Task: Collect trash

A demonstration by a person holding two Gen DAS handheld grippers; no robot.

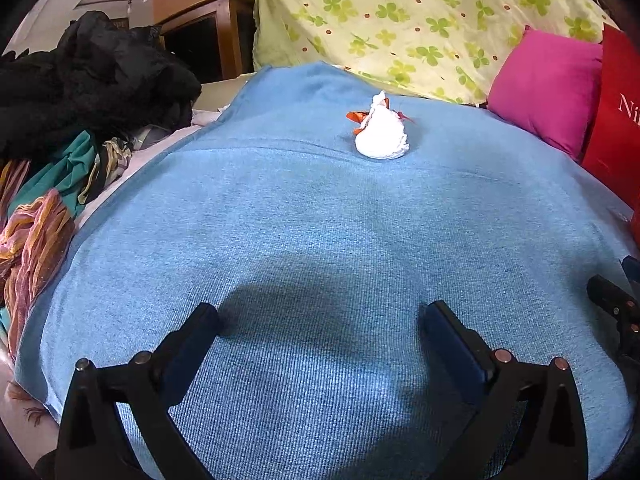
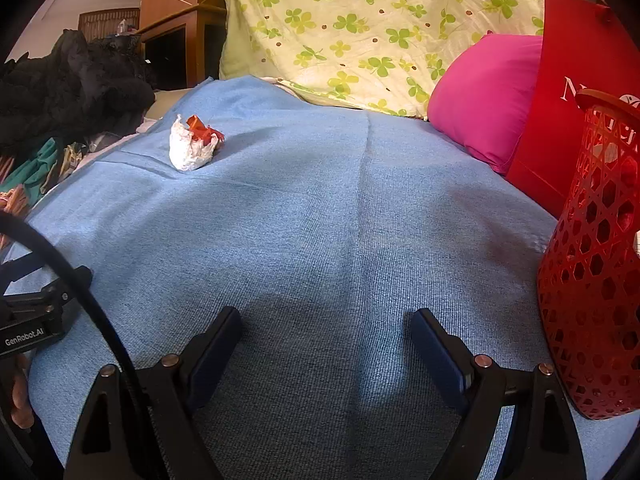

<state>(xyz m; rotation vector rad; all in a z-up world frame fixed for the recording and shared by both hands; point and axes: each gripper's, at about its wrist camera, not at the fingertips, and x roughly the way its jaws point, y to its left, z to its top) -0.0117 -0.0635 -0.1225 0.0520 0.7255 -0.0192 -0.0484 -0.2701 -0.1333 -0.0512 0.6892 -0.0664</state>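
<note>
On the blanket [image 2: 320,220]: wad of trash [image 2: 192,148] far left, basket [image 2: 592,280] right, pillow [image 2: 484,100] apparently behind.

A blue blanket [image 1: 320,220] covers the bed ahead of the tongs; beyond it hang a clover-print sheet [image 1: 420,20] and, leftward, a wooden cabinet [image 1: 200,20].

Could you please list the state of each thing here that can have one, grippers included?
Crumpled trash wad: lying loose on the blue blanket, untouched.
Red basket: upright on the blanket; contents unclear.
Left gripper: open, empty.
Right gripper: open, empty.
Red paper bag: standing upright beside the pink pillow.
</note>
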